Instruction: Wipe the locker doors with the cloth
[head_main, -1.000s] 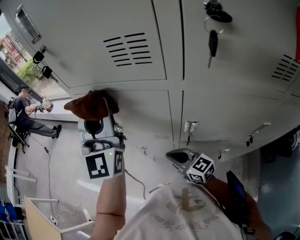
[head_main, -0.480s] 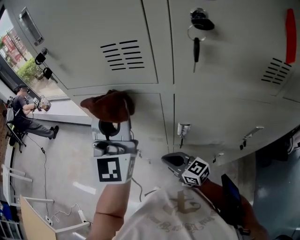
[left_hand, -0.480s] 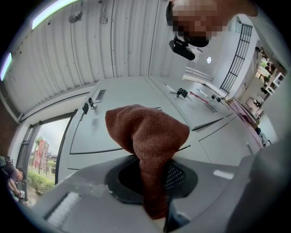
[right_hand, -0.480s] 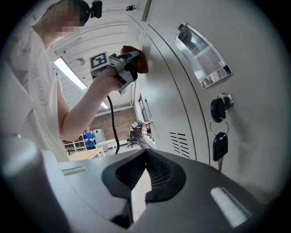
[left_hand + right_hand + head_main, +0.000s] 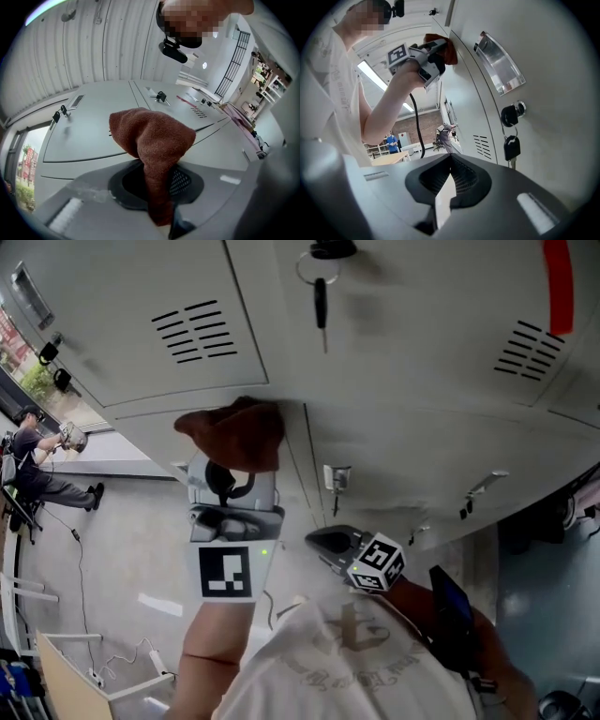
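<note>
A brown cloth (image 5: pixel 234 432) is pressed against a grey locker door (image 5: pixel 375 460), just left of the seam between two doors. My left gripper (image 5: pixel 232 482) is shut on the cloth, and the cloth bunches over the fingertips and hides them. In the left gripper view the cloth (image 5: pixel 151 140) rises from the closed jaws of the left gripper (image 5: pixel 158 192) toward the doors (image 5: pixel 89 138). My right gripper (image 5: pixel 328 542) hangs lower, off the lockers, shut with nothing in it. The right gripper view shows the right gripper (image 5: pixel 445 187) beside a door, with the cloth (image 5: pixel 446 50) far above.
A key (image 5: pixel 321 298) hangs from a lock on the upper door, and a red strip (image 5: pixel 557 279) is at the top right. A small latch handle (image 5: pixel 336 476) juts out right of the cloth. Another key (image 5: pixel 511 147) and a clear handle (image 5: pixel 499 65) are close to the right gripper. A seated person (image 5: pixel 37 474) is far left.
My left gripper has slid the cloth to the right along the lower door, toward the seam. The right gripper has barely moved.
</note>
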`<state>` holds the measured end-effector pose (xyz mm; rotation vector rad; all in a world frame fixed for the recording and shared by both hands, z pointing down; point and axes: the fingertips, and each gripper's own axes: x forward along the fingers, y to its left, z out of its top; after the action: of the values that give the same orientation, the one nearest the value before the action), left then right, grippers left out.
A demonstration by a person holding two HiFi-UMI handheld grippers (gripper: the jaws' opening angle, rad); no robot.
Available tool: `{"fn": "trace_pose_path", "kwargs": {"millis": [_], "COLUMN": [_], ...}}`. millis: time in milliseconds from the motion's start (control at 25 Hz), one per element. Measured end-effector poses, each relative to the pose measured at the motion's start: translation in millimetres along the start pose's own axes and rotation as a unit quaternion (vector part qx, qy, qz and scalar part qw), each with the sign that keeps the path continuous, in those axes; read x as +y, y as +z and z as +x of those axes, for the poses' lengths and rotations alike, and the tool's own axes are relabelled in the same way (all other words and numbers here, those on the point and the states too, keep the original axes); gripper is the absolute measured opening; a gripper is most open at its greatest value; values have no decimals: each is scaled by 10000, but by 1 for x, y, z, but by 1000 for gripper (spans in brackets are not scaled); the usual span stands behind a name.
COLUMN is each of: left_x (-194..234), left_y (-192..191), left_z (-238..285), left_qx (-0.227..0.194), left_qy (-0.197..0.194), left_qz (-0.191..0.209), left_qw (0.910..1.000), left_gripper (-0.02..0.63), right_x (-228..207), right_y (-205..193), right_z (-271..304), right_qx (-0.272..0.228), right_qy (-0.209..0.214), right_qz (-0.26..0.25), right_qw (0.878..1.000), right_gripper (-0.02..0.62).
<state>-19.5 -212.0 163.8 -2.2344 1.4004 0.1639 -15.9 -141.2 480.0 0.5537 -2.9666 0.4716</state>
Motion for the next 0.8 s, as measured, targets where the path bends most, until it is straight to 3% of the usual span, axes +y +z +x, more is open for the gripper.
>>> {"fn": "trace_pose_path", "kwargs": {"millis": [200,440,800], "left_x": [-20,-46,-69], "left_y": [-19,-52,-75], "left_z": [-1,-13,-21], "left_qx": [35,232,523], "left_qy": [-10,-77,63], "left_qz": [623,532,48], "left_qw": [9980,9983,9986], "left_gripper": [78,78,80], "right_x": [-5,3,1], "right_y": [7,-4,-17], "right_z": [2,-8,-37], "right_qx": [110,201,386], "right_qy": [211,360,664], "right_qz": [-170,-179,-323], "right_qw": [9996,9990,9965], "right_gripper": [8,8,8]}}
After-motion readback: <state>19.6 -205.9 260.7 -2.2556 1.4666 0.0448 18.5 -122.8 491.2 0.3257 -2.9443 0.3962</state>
